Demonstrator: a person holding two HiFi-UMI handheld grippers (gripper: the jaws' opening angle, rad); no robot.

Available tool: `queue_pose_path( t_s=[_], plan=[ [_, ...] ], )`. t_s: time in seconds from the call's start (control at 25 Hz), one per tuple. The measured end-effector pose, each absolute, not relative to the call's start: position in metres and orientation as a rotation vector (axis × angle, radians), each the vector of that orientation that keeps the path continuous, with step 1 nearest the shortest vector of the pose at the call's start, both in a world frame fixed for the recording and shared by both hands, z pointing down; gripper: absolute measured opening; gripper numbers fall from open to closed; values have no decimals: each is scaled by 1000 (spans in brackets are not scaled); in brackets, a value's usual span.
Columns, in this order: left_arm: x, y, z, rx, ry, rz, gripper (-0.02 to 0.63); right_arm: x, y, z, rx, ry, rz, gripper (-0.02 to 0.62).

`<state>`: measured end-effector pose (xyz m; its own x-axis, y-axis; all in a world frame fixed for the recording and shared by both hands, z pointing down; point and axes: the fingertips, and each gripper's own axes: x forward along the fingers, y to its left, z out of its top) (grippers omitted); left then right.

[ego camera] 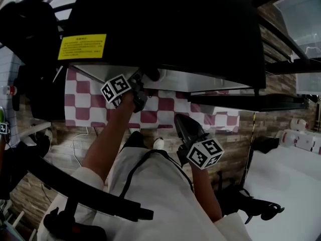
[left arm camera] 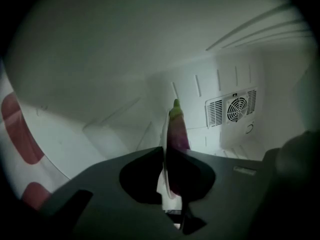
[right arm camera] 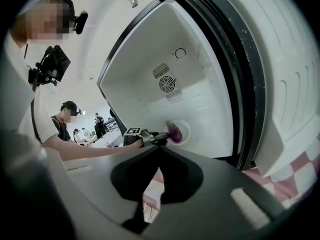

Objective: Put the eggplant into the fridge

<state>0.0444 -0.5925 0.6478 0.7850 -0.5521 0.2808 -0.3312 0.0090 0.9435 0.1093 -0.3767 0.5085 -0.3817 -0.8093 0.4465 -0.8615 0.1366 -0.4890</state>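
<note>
Item, the left gripper point(ego camera: 144, 83): we find it reaching under the black top of the open fridge point(left arm camera: 125, 49), its jaws clenched on the eggplant point(left arm camera: 177, 134). The eggplant is purple with a green stem end, and we place it inside the fridge's white cavity, with its stem pointing towards the back wall, left of the fan grille point(left arm camera: 232, 109). A thin white piece point(left arm camera: 163, 149) lies against the eggplant's left side, seen edge-on from the left gripper and as a round white disc from the right. We cannot tell whether it is a plate. Item, the right gripper point(ego camera: 180, 120): we see it outside the fridge, well apart from the eggplant, over the red-and-white checked cloth point(ego camera: 165, 112), its jaws closed together on nothing. Item, a yellow label point(ego camera: 82, 46) on the fridge's black top. Item, bystanders point(right arm camera: 64, 119) in the room beyond.
</note>
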Motion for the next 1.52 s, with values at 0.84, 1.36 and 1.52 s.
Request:
queue_pose_path(
  t_s=[0.84, 1.36, 1.52],
  plan=[
    [68, -601, 663, 1560, -783, -200, 28, 120, -354, 512, 1709, -2282, 1087, 6],
    [74, -602, 667, 1527, -787, -163, 32, 131, -339, 510, 1770, -2251, 1092, 6],
    [75, -603, 668, 1517, -790, -152, 33, 133, -336, 510, 1785, -2242, 1095, 6]
  ],
)
